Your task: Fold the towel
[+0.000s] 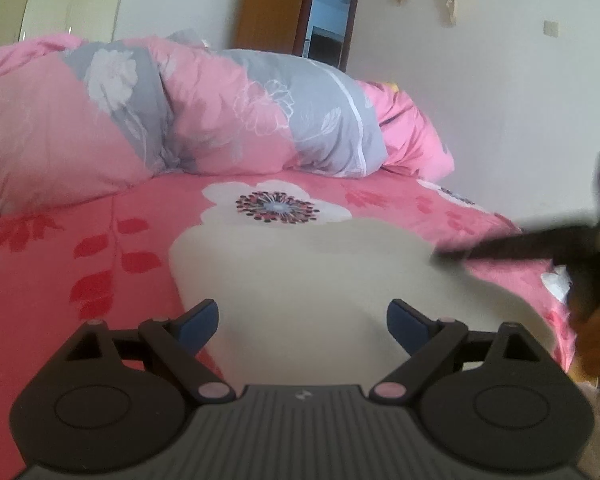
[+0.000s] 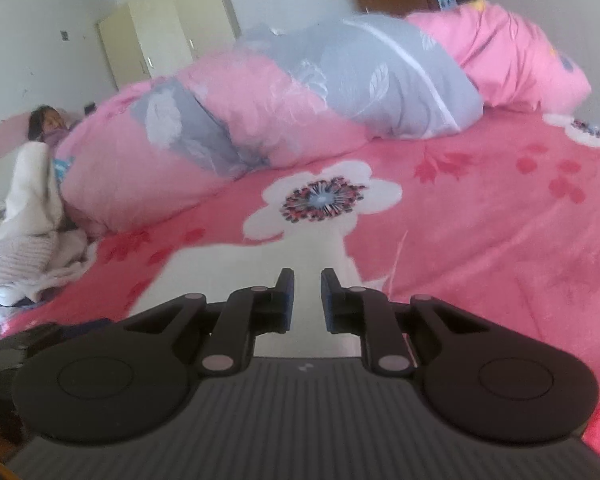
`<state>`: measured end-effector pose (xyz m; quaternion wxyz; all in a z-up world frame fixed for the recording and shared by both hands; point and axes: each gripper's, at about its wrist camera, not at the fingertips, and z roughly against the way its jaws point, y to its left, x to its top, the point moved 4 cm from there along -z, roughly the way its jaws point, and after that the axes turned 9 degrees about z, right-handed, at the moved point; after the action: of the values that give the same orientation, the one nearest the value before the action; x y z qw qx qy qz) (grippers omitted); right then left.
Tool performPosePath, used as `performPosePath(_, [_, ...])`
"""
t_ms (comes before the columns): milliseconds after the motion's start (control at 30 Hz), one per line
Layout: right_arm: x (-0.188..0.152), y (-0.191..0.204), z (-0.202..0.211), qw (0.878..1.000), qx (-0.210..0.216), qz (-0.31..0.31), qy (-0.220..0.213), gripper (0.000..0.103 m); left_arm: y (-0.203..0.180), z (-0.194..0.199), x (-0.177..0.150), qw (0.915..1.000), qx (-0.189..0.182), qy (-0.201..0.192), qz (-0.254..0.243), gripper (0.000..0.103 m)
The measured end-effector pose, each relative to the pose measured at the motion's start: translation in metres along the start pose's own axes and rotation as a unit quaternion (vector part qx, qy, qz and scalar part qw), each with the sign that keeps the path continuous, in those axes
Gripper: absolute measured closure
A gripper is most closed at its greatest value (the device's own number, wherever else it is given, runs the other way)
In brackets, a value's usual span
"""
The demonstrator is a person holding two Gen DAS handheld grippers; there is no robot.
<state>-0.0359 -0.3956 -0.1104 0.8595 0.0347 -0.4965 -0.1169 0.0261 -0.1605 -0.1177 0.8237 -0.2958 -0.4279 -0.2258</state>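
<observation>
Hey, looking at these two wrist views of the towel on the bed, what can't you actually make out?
- Towel near edge: left wrist view, hidden under the left tongs.
- Right tongs: left wrist view, motion-blurred dark streak at the towel's right edge; grip unclear.
- Towel's right corner: right wrist view, hidden behind the narrowly gapped tongs; whether cloth is pinched can't be told.
- Towel's fold state: both views blurred.

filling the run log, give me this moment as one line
towel: flat on bed | left gripper: open above it | right gripper: narrow gap, nothing visibly gripped
</observation>
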Motion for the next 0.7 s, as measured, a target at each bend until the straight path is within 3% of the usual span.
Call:
performPosePath(100, [-0.015,-0.005,-0.021,1.0,0.0,-0.001,0.023,0.092,0.007,0.0,-0.005,0.9998,-0.011,0.0,0.017,0.01])
performPosePath(167, [0.0,-0.002,-0.016,0.999,-0.005,-0.006,0.041,0.092,0.011,-0.001,-0.004,0.9995,-0.016,0.001,0.026,0.01])
performPosePath(333, [0.043,0.011,-0.018,1.0,-0.013,0.013,0.012,0.091,0.014,-0.002,-0.005,0.9991,-0.022,0.005,0.036,0.009])
performPosePath(400, [0.047,0.009,-0.037,0.999,-0.017,0.013,0.024,0.091,0.016,-0.003,-0.005,0.9987,-0.025,0.009,0.043,0.009])
performPosePath(500, [0.025,0.003,-0.075,0.996,-0.039,0.034,0.07,0.092,0.018,-0.004,-0.004,0.9981,-0.029,0.016,0.052,0.008])
performPosePath(700, [0.056,0.011,-0.069,0.996,-0.041,0.023,0.074,0.09,0.02,-0.004,-0.004,0.9976,-0.029,0.02,0.06,0.008])
